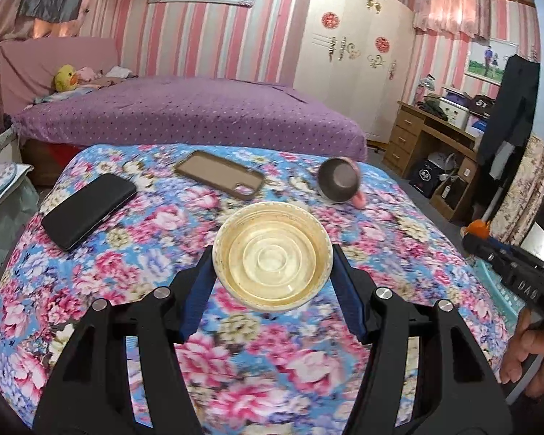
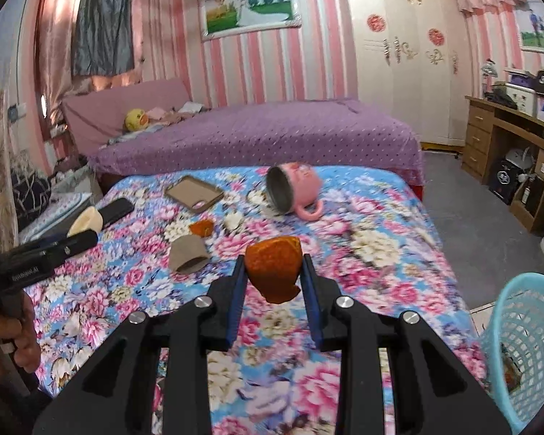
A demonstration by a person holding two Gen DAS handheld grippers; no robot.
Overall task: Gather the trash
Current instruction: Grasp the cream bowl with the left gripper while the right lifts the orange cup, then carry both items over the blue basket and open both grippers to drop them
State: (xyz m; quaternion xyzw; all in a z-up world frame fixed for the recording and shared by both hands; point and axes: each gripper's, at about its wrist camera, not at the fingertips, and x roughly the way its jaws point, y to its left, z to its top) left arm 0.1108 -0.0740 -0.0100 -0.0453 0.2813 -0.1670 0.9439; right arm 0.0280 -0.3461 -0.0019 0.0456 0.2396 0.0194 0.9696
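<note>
1. Pink striped walls go all around this bedroom, and a purple bed (image 1: 185, 116) stands at the back.
2. Closer to the camera than the purple bed is a surface under a flowery blue and pink cloth (image 1: 134, 261). I will call it the flower cloth.
3. The left tool (image 1: 272, 264) is pinching a yellowish plastic cup (image 1: 273, 261). Its blue pads press on the cup's two sides, and the open mouth faces the camera. The cup is up in the air above the flower cloth.
4. The right tool (image 2: 273, 272) is pinching a piece of orange peel (image 2: 275, 270). The peel is also lifted above the flower cloth.
5. On the flower cloth lie a black phone (image 1: 89, 212) and a brown phone case (image 1: 219, 174), both on the side nearer the purple bed.
6. A pink mug (image 2: 295, 190) lies tipped on its side on the flower cloth, near the edge that faces the purple bed.
7. A small bit of orange peel (image 2: 201, 227) and a brown paper cup (image 2: 188, 257) on its side rest in the middle of the flower cloth.
8. A light blue basket (image 2: 526, 340) stands just beside the flower cloth, at its right edge. Something orange sits inside it.
9. A person's hand (image 1: 526, 355) holds the right tool's handle.
</note>
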